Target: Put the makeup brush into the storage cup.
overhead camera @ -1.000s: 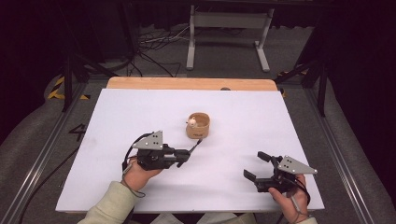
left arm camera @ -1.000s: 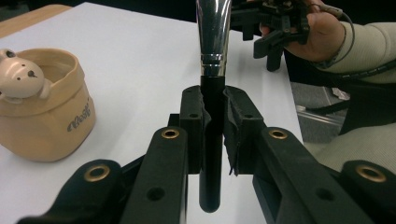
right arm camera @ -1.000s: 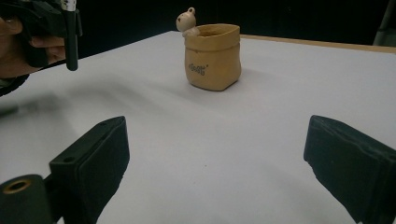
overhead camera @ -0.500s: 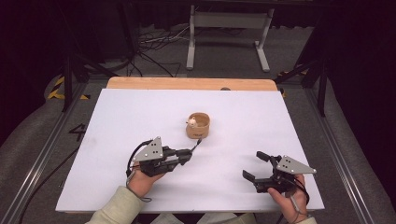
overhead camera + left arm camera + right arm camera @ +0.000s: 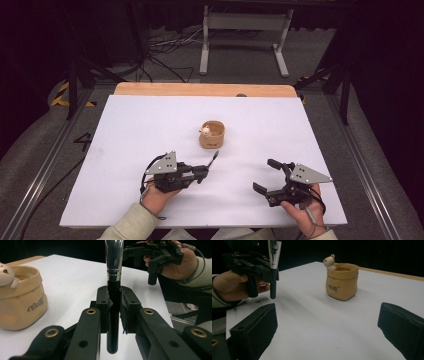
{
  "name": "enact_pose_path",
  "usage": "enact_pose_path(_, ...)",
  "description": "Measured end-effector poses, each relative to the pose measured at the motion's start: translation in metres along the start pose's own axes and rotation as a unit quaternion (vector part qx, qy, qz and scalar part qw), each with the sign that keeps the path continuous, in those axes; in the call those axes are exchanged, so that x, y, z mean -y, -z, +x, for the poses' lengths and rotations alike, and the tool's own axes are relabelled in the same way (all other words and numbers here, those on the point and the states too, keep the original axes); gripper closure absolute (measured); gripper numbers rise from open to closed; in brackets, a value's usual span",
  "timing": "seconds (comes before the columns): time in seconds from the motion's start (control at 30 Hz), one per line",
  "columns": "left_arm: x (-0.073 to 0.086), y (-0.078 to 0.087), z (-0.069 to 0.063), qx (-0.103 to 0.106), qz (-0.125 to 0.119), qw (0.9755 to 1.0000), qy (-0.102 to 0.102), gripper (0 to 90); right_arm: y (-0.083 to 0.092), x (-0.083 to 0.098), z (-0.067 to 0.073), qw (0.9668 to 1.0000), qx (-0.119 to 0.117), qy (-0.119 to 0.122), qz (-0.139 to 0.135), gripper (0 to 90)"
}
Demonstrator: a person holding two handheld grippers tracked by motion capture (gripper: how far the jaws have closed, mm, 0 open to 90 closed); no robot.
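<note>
Both jaws of the left gripper (image 5: pixel 114 315) clamp a black-handled brush (image 5: pixel 113 277) upright; the right gripper (image 5: pixel 272 176) stands wide apart, empty, near the pot (image 5: pixel 212 135).

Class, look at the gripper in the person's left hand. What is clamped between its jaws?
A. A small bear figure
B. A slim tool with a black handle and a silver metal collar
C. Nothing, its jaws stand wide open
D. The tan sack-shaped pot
B: in the left gripper view the left gripper is shut on the tool, whose black handle sits between the pads with the silver collar above.
</note>
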State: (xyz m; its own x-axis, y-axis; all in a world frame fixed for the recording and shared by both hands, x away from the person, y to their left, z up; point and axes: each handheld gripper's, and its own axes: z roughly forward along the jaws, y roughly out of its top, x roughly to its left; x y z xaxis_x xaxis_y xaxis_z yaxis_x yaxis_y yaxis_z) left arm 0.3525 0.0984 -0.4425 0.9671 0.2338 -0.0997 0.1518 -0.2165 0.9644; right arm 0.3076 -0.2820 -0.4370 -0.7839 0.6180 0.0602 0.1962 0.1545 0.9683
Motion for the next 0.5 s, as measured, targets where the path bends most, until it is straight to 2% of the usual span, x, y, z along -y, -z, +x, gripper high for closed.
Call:
enact_pose_path(0.2, 0.0, 0.001, 0.0, 0.0, -0.004, 1.0, -0.001, 79.0, -0.006, -0.01, 0.008, 0.9996, -0.025, 0.009, -0.005, 11.3)
enact_pose_path(0.37, 0.0, 0.001, 0.0, 0.006, -0.008, 0.9999, 0.0, 79.0, -0.016, -0.022, 0.015, 0.9986, -0.047, 0.025, -0.003, 22.4)
enact_pose_path(0.43, 0.0, 0.0, -0.001, 0.008, -0.009, 0.9999, 0.0, 79.0, -0.022, -0.027, 0.018, 0.9975, -0.066, 0.024, -0.008, 29.6)
enact_pose_path(0.47, 0.0, 0.0, -0.001, 0.009, -0.009, 0.9999, 0.0, 79.0, -0.026, -0.03, 0.02, 0.9965, -0.079, 0.028, -0.008, 30.7)
enact_pose_path(0.5, 0.0, 0.0, -0.001, 0.01, -0.009, 0.9999, -0.001, 78.9, -0.029, -0.032, 0.022, 0.9962, -0.081, 0.032, -0.007, 30.9)
